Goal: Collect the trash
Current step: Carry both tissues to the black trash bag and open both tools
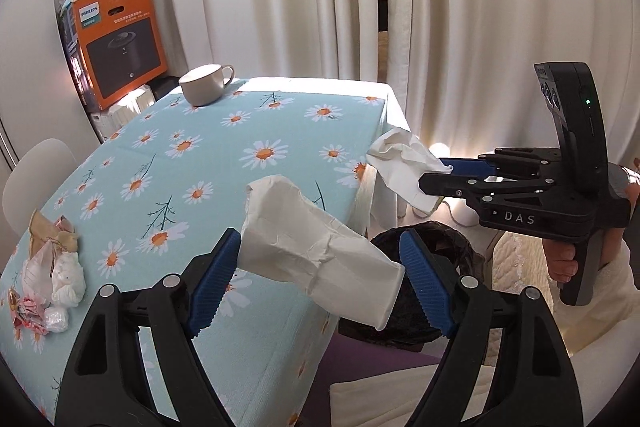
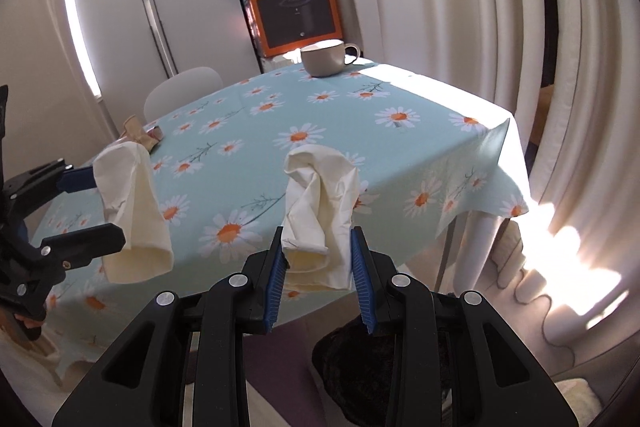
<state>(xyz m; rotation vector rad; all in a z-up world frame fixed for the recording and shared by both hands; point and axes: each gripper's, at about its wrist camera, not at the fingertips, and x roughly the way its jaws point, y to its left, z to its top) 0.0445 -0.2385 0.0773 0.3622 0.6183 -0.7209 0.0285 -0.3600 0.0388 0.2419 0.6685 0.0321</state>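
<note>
My left gripper (image 1: 320, 279) has its jaws spread around a crumpled white tissue (image 1: 316, 251) that spans both pads, above the table's near corner. It also shows in the right wrist view (image 2: 90, 203) with that tissue (image 2: 134, 215). My right gripper (image 2: 320, 283) holds a second crumpled tissue (image 2: 320, 203) between its pads, jaws part open. It also shows in the left wrist view (image 1: 434, 179) with its tissue (image 1: 404, 163). A bin lined with a black bag (image 1: 432, 267) sits on the floor below both grippers, and also shows in the right wrist view (image 2: 384, 367).
A table with a daisy cloth (image 1: 224, 155) carries a beige cup (image 1: 204, 83) at the far end and a heap of wrappers and tissue balls (image 1: 52, 267) at the left edge. An orange Philips box (image 1: 120, 39) stands behind. White curtains hang at the right.
</note>
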